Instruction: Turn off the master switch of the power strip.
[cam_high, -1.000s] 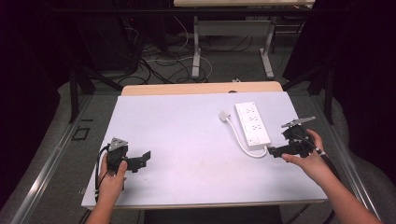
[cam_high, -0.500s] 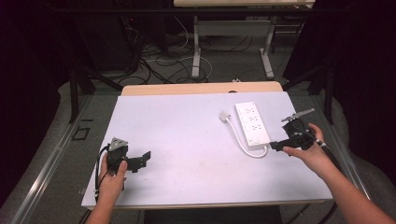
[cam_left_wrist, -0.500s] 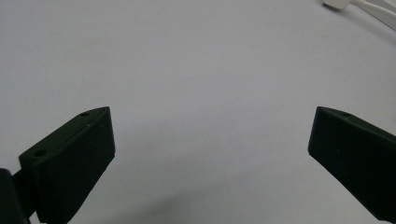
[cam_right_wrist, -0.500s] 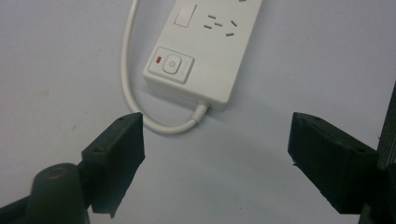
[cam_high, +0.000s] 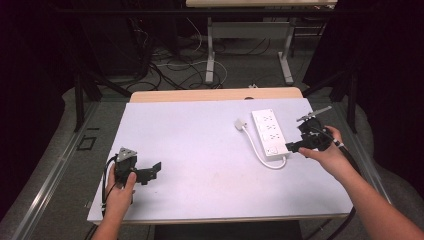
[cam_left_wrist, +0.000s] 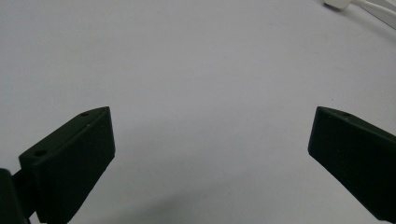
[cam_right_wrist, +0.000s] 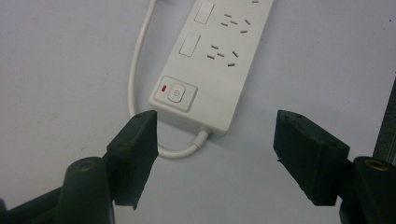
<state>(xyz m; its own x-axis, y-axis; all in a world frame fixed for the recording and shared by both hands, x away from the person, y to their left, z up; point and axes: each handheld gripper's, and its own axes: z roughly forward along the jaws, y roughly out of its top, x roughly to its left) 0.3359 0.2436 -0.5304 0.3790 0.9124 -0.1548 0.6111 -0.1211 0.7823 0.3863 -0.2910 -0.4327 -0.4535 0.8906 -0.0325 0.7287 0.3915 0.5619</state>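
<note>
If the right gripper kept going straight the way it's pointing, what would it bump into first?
Probably the white power strip. The right gripper points at the strip's near end, by its power button, with its open jaws either side and nothing between them. How far off it is, I can't tell.

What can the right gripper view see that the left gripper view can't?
Right gripper view: the power strip up close, with its sockets and its power button beside a small red mark, plus the right gripper, whose open jaws have just been closing with nothing between them.
Left gripper view: the left gripper, jaws wide apart over bare table.
Both: the white cord and the table.
</note>
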